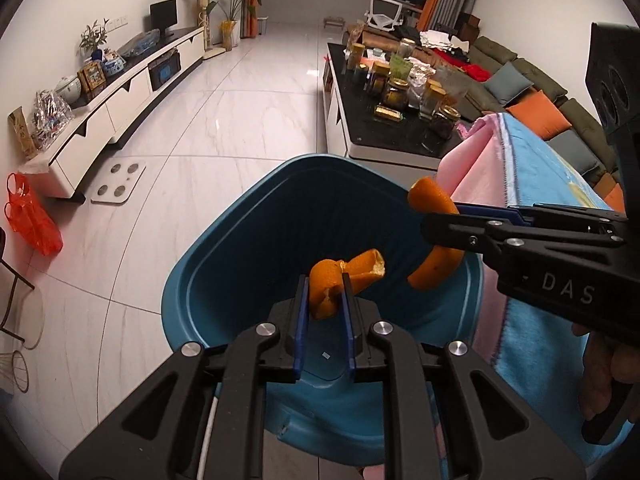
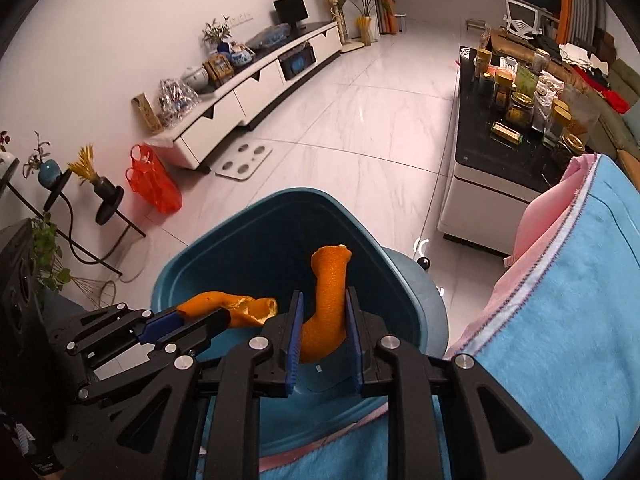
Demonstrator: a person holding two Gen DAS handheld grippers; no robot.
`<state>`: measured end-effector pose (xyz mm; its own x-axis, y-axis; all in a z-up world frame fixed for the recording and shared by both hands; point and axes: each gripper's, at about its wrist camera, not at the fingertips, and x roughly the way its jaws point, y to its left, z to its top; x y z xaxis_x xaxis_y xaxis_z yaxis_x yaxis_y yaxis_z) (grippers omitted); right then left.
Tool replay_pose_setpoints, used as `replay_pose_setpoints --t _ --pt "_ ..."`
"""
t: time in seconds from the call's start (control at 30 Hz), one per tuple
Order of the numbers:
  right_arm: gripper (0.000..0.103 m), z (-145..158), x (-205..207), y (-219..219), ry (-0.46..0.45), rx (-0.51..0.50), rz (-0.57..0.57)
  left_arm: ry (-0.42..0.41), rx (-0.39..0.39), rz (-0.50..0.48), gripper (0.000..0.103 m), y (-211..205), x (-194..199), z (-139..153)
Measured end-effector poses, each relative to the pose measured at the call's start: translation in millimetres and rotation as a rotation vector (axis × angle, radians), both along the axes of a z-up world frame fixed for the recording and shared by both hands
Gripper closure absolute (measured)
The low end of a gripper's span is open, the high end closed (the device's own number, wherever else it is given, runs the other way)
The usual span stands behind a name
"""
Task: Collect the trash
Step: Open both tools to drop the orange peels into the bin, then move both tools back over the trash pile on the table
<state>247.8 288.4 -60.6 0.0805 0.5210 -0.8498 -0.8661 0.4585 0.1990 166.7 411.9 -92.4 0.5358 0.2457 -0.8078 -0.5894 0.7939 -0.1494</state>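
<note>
Drop step: left gripper (image 1: 326, 296) and right gripper (image 2: 322, 320) each clamp a peel above the bin (image 1: 224, 240). Next, both jaws should part, releasing the peels inside.

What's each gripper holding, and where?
Left gripper: orange peel piece, pinched at its near end. Right gripper: curved peel strip, gripped mid-length. Both above the blue bin.

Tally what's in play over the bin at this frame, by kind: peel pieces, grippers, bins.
Orange peel pieces: 2 (left-held peel, right-held peel)
Grippers: 2 (left gripper, right gripper)
Blue trash bin: 1
Total: 5
</note>
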Motion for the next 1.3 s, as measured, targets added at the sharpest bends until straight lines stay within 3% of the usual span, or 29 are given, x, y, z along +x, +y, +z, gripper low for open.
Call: replay_pose_setpoints --t 0.1,0.2,0.47,0.53,0.57,0.63,0.7,0.83,0.93,1.07,1.2,1.3 --pt "0.077 -3.3 3.8 2.1 0.003 -0.003 -0.004 0.017 0.009 0.005 0.085 -2.5 3.1 -5.7" --pt "0.073 -2.3 6.9 0.0 0.017 0.014 -0.009 0.020 0.007 0.013 0.077 -1.5 6.7 -10.7" --pt "0.072 16.0 17.0 -31.4 0.014 0.108 -0.054 0.015 0.065 0.020 0.060 -14.5 11.0 4.2" --pt "0.068 24.4 19.0 -47.8 0.008 0.140 -0.069 0.009 0.079 0.017 0.050 -19.9 9.6 12.3" --pt "0.061 28.7 20.0 -56.3 -0.001 0.157 -0.075 0.004 0.090 0.014 0.048 -23.3 9.7 16.7" --pt "0.054 38.0 18.5 -77.5 -0.020 0.199 -0.087 -0.002 0.139 0.011 0.032 -33.9 8.4 28.4" --pt "0.053 44.9 16.0 -96.3 -0.049 0.222 -0.096 -0.007 0.193 0.010 0.025 -46.1 7.1 40.0" --pt "0.038 58.1 2.5 -141.0 -0.119 0.277 -0.107 -0.035 0.276 0.004 0.007 -76.7 -0.8 65.1" --pt "0.026 66.2 -11.1 -173.9 -0.176 0.317 -0.123 -0.062 0.332 -0.001 0.006 -103.1 -7.7 81.4" --pt "0.015 73.7 -28.4 -215.9 -0.231 0.374 -0.151 -0.135 0.349 -0.017 0.006 -142.3 -23.8 103.7" --pt "0.007 76.8 -43.0 -261.3 -0.258 0.425 -0.183 -0.257 0.332 -0.055 0.006 -186.7 -49.6 120.9" --pt "0.007 78.1 -57.9 -301.2 -0.328 0.440 -0.229 -0.341 0.329 -0.098 0.006 -222.9 -66.1 129.4"
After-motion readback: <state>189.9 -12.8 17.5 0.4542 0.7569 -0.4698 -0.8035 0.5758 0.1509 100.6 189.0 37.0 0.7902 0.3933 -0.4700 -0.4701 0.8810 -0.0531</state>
